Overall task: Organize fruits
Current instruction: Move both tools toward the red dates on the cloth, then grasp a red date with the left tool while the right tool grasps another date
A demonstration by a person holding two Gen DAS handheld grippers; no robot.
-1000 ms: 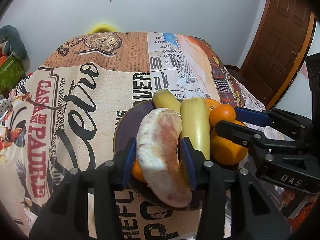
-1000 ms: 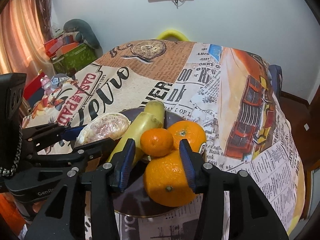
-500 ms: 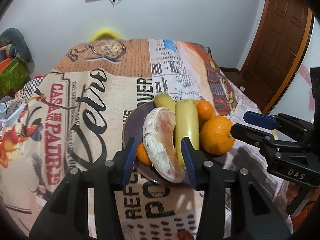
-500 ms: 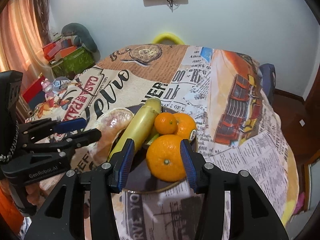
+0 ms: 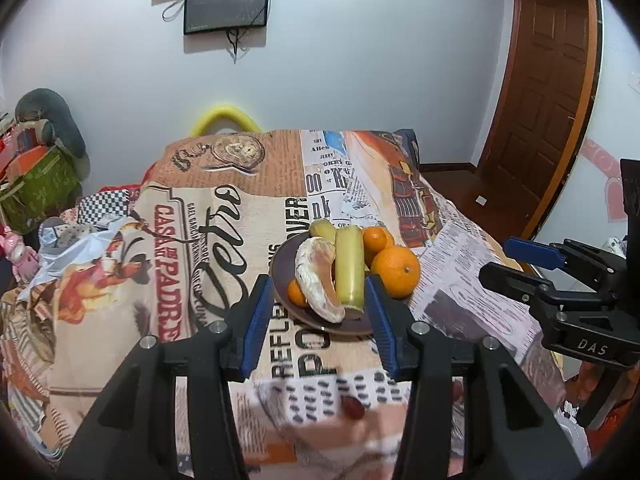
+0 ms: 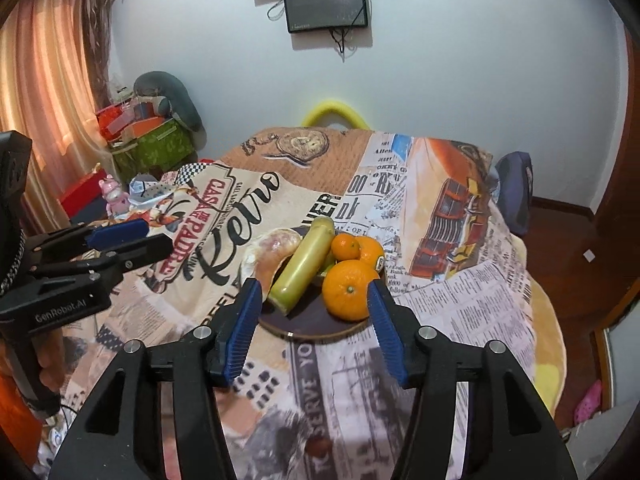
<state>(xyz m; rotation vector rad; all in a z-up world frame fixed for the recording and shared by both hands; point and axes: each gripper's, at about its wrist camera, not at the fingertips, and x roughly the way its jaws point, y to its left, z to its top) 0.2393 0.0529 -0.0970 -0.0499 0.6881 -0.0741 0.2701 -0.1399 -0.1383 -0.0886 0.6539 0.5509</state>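
A dark round plate point(image 5: 280, 264) point(image 6: 316, 326) sits on the table and holds a peeled pomelo piece point(image 5: 318, 276) point(image 6: 268, 256), a yellow-green banana point(image 5: 349, 268) point(image 6: 306, 266), a large orange point(image 5: 395, 266) point(image 6: 347, 294) and smaller oranges point(image 5: 374, 240) point(image 6: 345, 247). My left gripper point(image 5: 318, 326) is open and empty, drawn back in front of the plate. My right gripper point(image 6: 314, 320) is open and empty, also short of the plate; it shows at the right of the left wrist view point(image 5: 528, 264).
The table has a printed newspaper-style cloth point(image 5: 192, 240) point(image 6: 460, 300). A yellow chair back point(image 5: 224, 118) stands behind it. Boxes and a grey cushion point(image 6: 168, 96) are piled at the left. A wooden door point(image 5: 548, 92) is at the right.
Both grippers have pulled back and up from the plate. The left gripper, earlier around the pomelo piece, and the right, earlier around the large orange, now stand clear of the fruit.
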